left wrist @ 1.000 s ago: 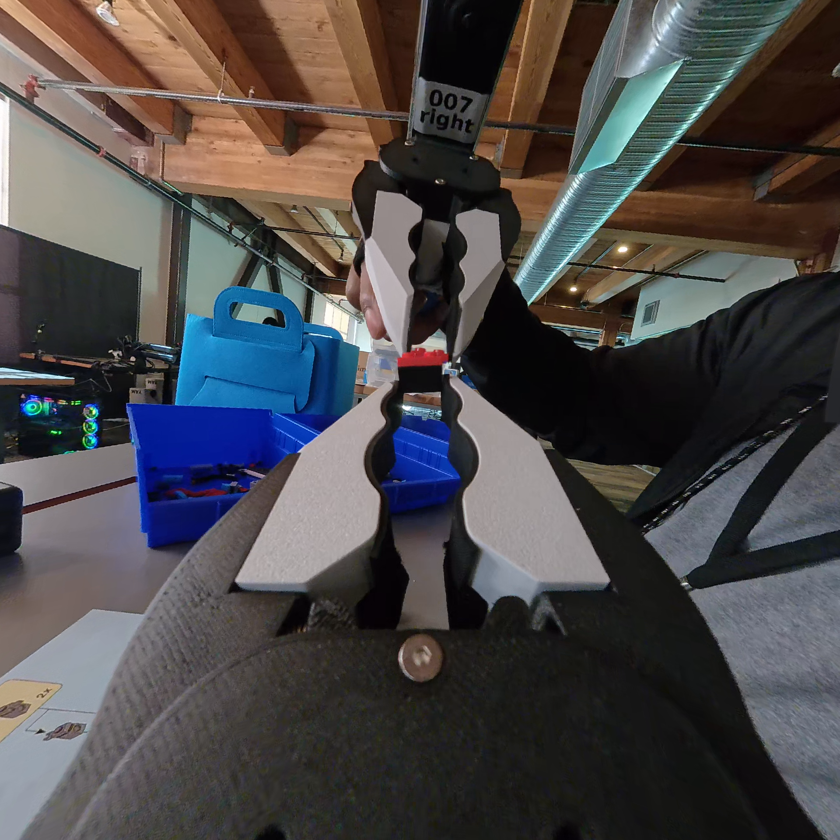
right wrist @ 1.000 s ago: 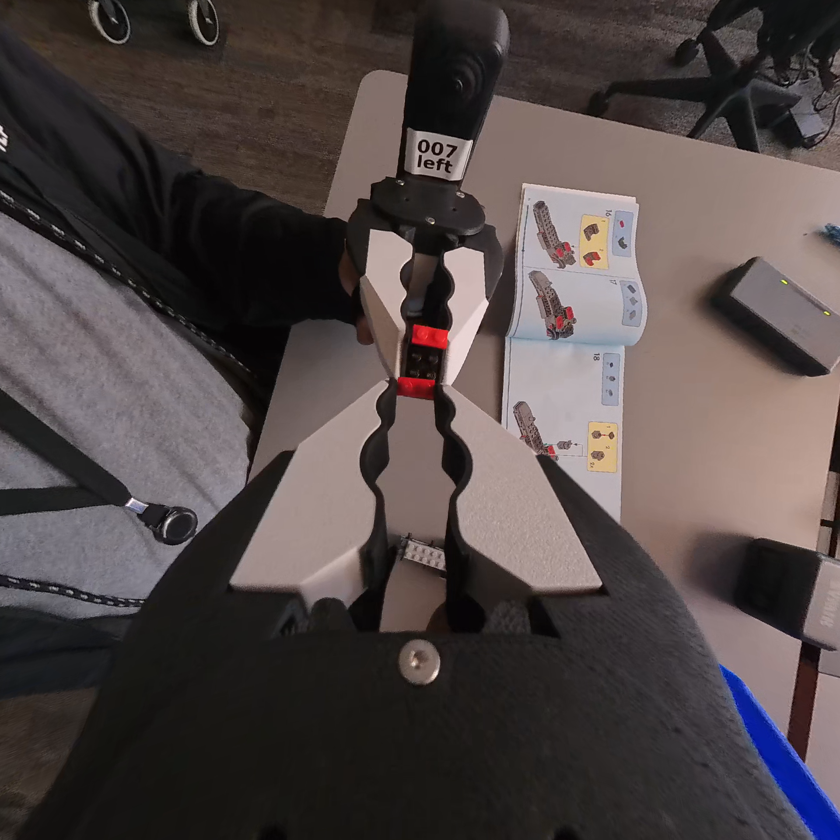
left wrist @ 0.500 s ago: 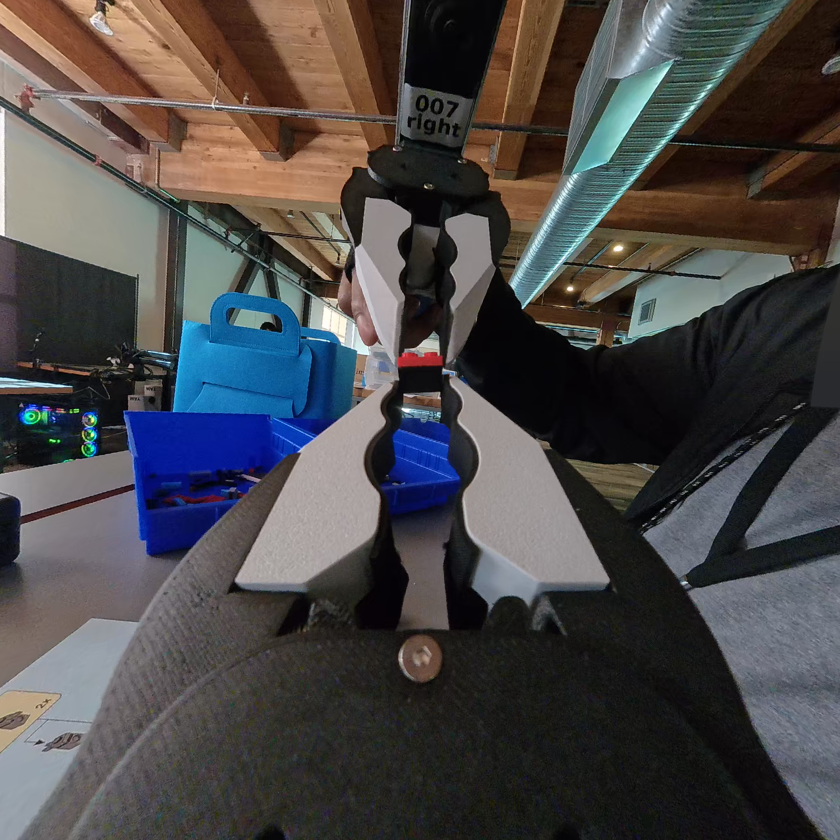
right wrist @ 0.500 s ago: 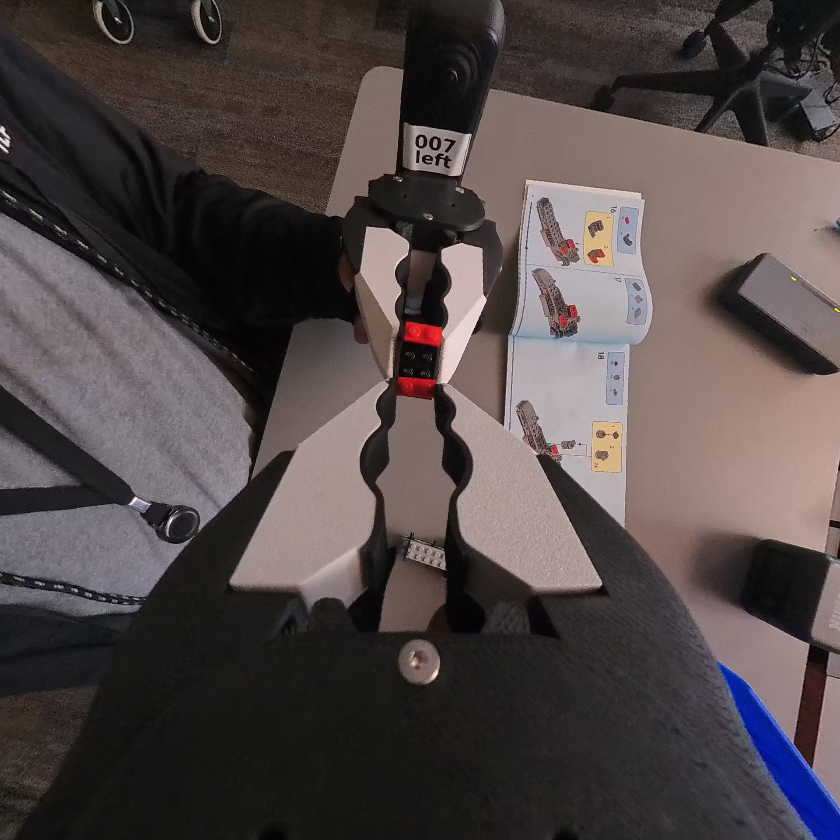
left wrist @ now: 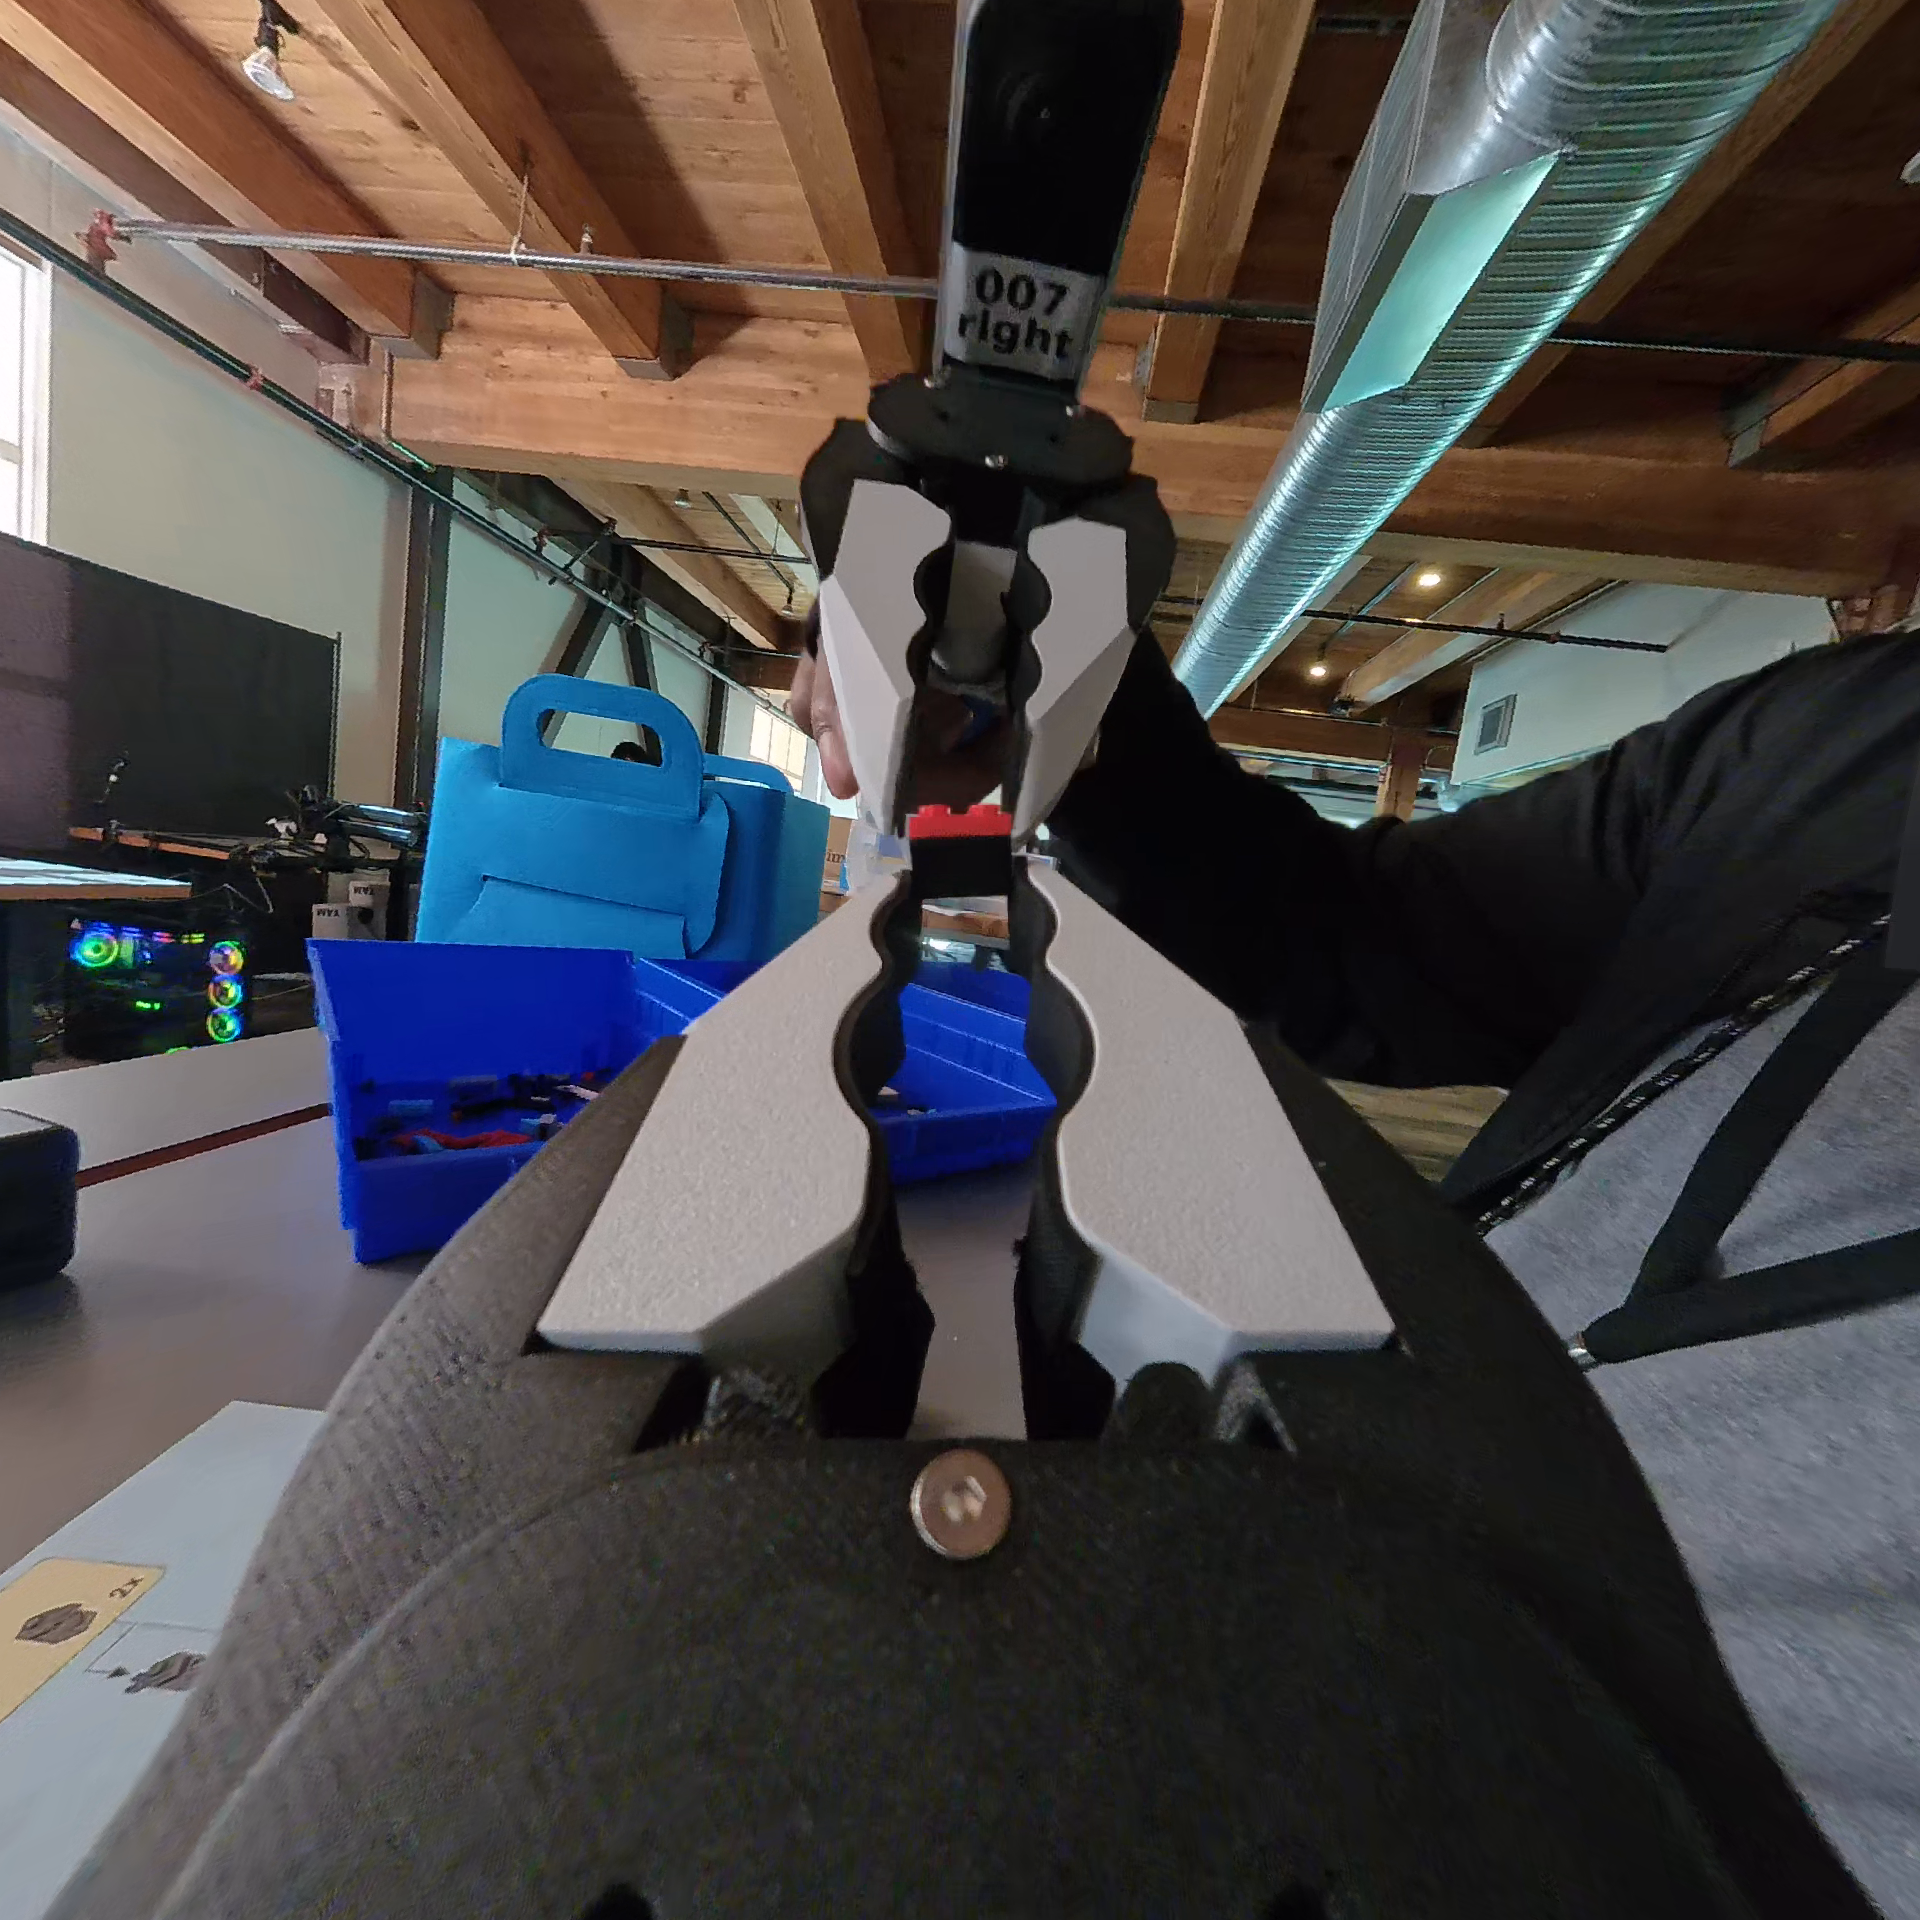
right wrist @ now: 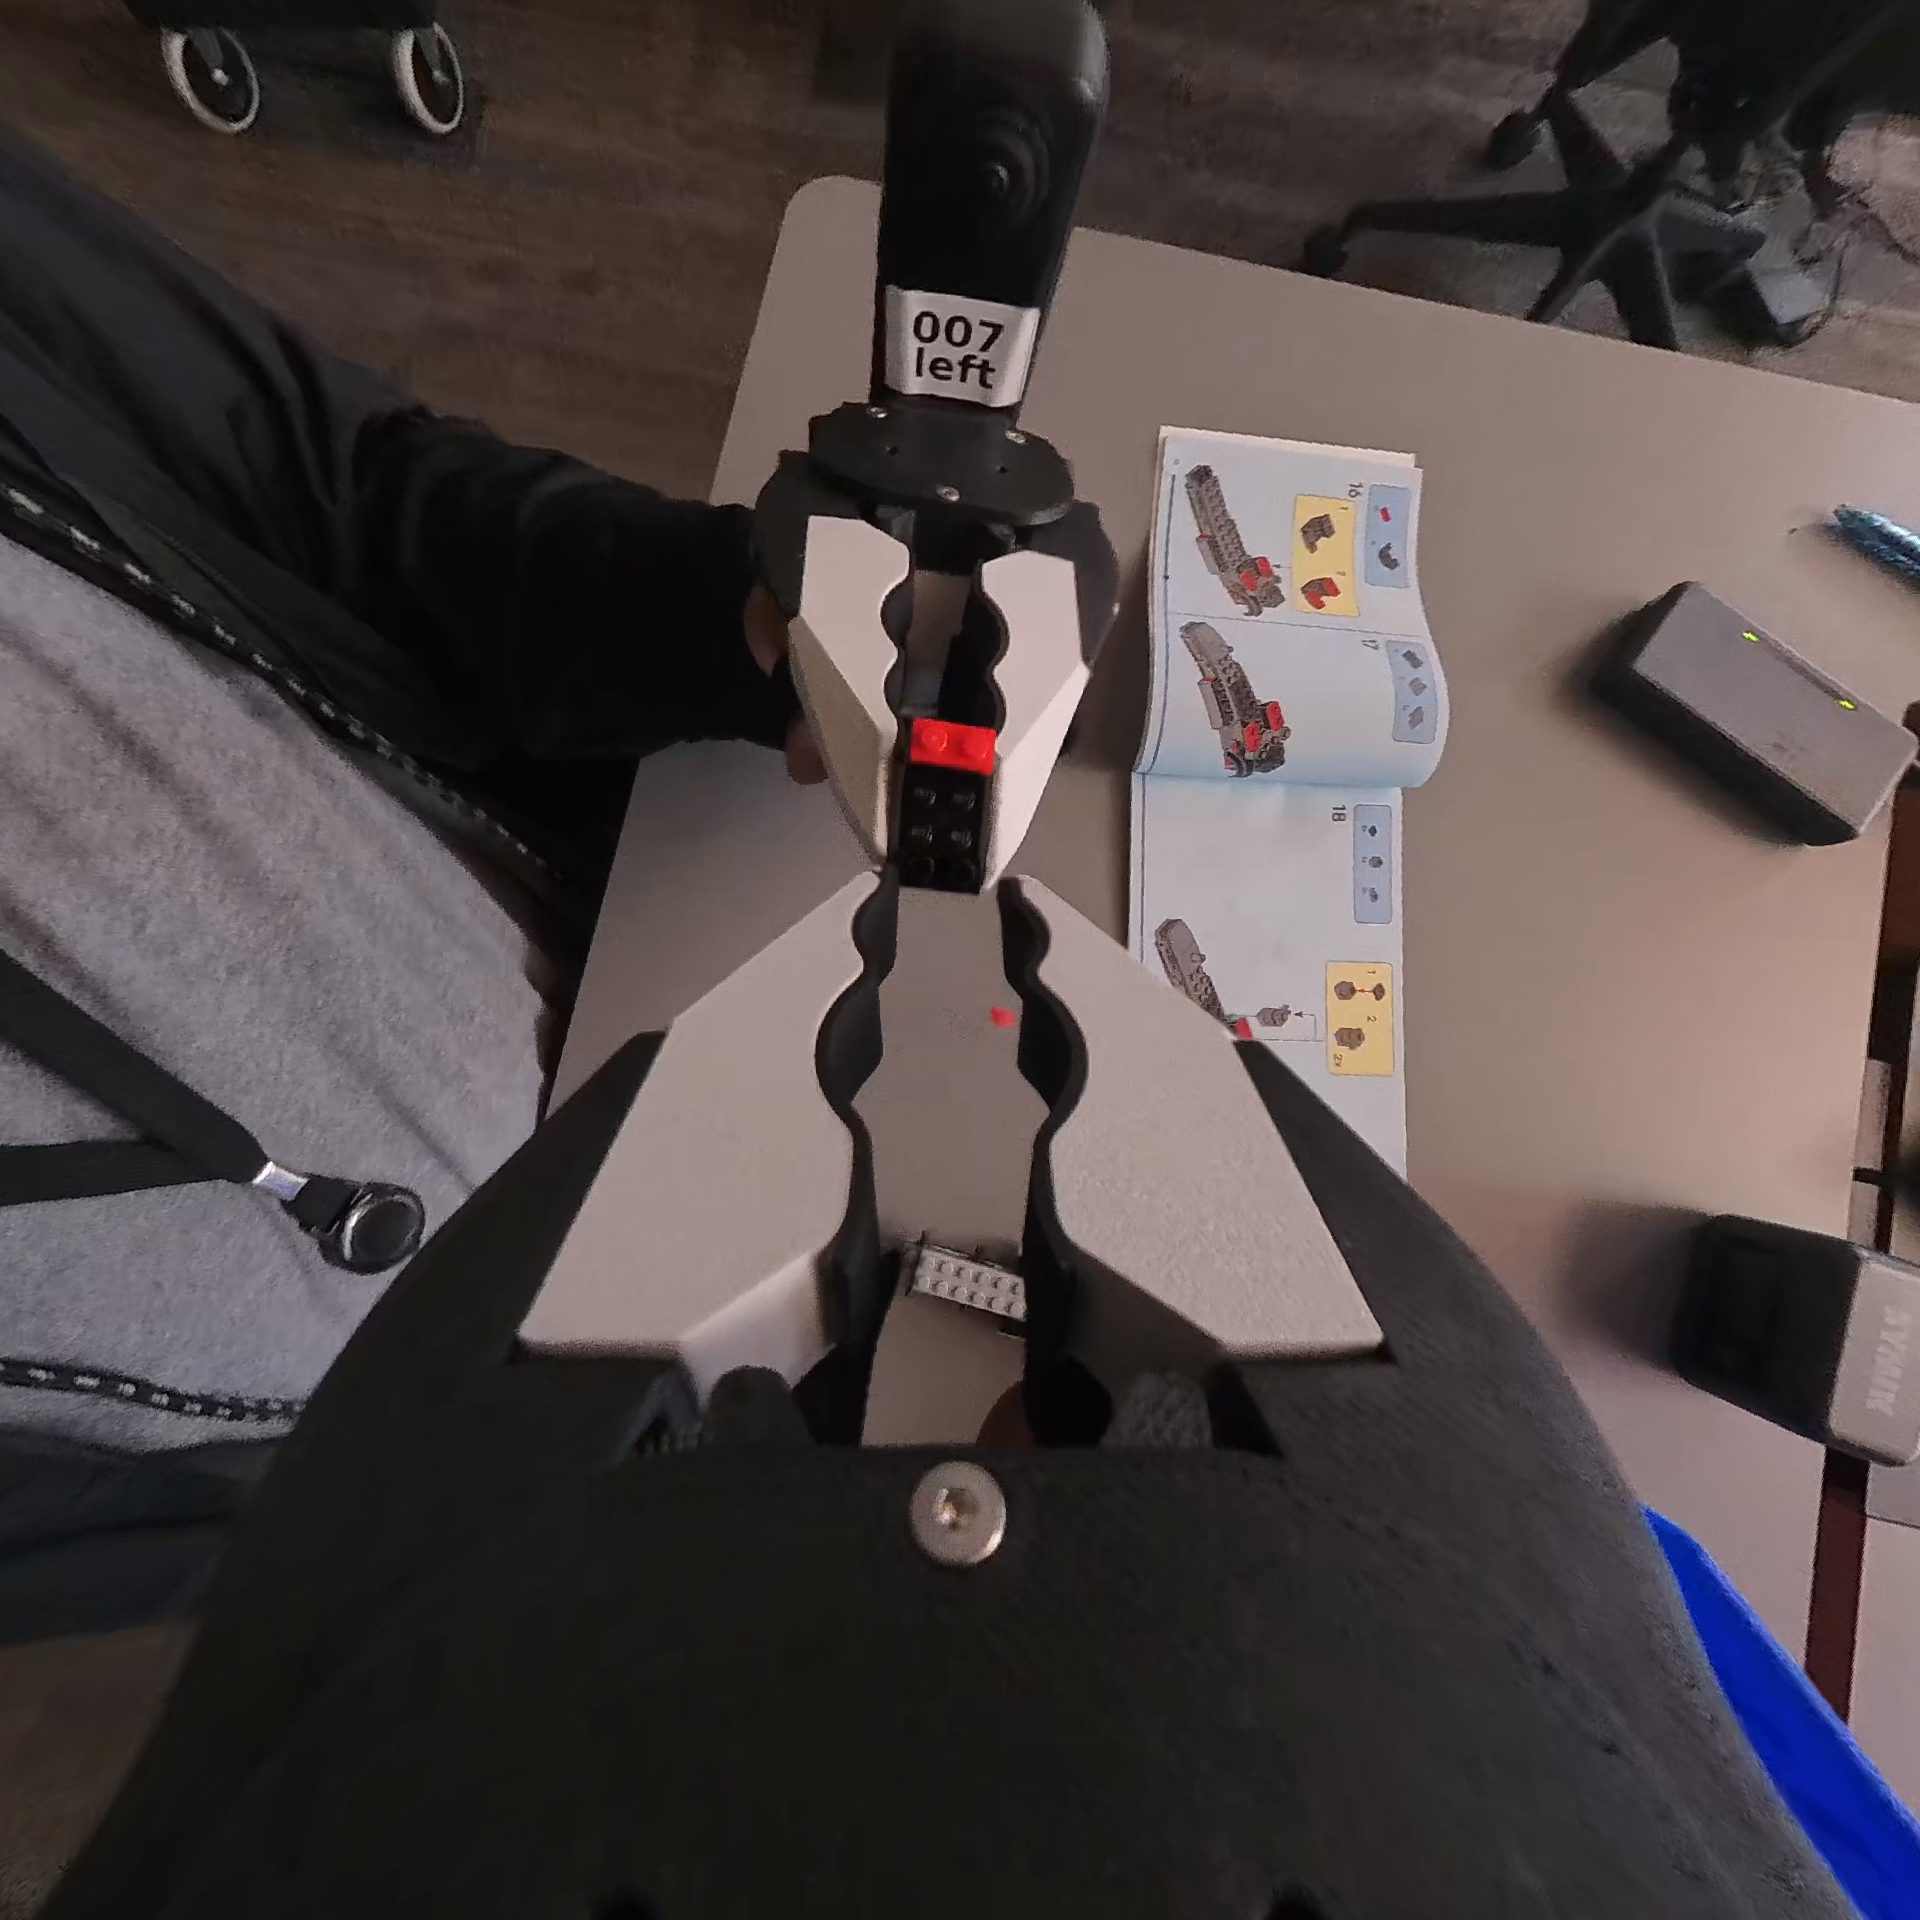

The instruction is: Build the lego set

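Observation:
My left gripper (left wrist: 961, 896) is shut on a small lego assembly (left wrist: 961, 864), a black brick with a red plate at one end. The right wrist view shows it too (right wrist: 943, 805), studs towards the camera, between the left gripper's fingers (right wrist: 831, 717). My right gripper (right wrist: 948, 889) is open and empty, its tips just in front of the black brick, not gripping it. A tiny red piece (right wrist: 1001, 1018) shows below, between my right fingers; I cannot tell whether it is on the table. A grey studded plate (right wrist: 961, 1288) lies on the table under the right gripper.
An open instruction booklet (right wrist: 1288, 727) lies on the grey table (right wrist: 1558, 1039), with a grey box (right wrist: 1745, 717) and a black box (right wrist: 1797, 1340) to its right. A blue parts bin (left wrist: 478, 1039) and a blue bag (left wrist: 613, 842) stand behind. The person's torso is close by. Less than 4 cm separates the two grippers' tips.
My right gripper has opened and drawn back slightly. The red piece held at its tips against the near end of the black brick is gone; a small red piece now shows below.

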The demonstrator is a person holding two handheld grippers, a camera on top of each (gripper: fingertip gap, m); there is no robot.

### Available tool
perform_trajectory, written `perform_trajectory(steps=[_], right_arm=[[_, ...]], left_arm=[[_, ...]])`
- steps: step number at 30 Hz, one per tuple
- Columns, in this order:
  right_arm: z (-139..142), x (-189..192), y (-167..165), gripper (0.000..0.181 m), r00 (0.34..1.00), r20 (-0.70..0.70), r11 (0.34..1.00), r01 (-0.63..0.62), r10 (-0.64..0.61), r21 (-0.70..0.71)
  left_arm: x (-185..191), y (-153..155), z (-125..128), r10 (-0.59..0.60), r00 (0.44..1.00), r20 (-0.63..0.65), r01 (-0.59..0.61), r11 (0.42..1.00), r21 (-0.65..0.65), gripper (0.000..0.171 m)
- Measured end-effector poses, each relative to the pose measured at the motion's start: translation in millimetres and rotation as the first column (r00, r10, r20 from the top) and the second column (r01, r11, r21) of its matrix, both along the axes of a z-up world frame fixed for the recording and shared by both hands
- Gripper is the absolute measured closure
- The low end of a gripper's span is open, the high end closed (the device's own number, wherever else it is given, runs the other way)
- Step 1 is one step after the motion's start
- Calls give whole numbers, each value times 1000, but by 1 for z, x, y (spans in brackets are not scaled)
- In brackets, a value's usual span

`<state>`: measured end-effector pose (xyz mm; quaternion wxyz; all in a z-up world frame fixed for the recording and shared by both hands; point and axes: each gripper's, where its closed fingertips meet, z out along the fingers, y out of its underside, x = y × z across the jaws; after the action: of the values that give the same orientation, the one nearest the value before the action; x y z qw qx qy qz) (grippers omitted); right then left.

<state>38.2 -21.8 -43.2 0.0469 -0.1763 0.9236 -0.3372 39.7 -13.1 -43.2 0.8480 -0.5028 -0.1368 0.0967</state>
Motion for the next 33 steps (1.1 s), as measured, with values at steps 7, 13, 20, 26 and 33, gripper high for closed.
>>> perform_trajectory(steps=[7, 13, 20, 26, 33], right_arm=[[-19, -19, 20, 161, 976, 37, 951, 217, -214, -221], [-107, -46, 27, 160, 912, 75, 894, 411, -404, -180], [-189, -57, 7, 159, 913, -89, 915, 403, -399, 30], [-210, -59, -12, 149, 921, -77, 913, 389, -382, 121], [-211, -55, -19, 166, 928, -56, 921, 373, -369, 110]], left_arm=[[-9, -23, 7, 60, 998, 26, -62, 993, 95, 155], [-15, -34, 7, 104, 993, 50, -109, 988, 113, 155], [-16, -35, 6, 110, 992, 54, -116, 987, 114, 155], [-13, -38, 9, 100, 994, 48, -106, 987, 124, 155], [-12, -44, 11, 93, 995, 47, -99, 983, 152, 155]])
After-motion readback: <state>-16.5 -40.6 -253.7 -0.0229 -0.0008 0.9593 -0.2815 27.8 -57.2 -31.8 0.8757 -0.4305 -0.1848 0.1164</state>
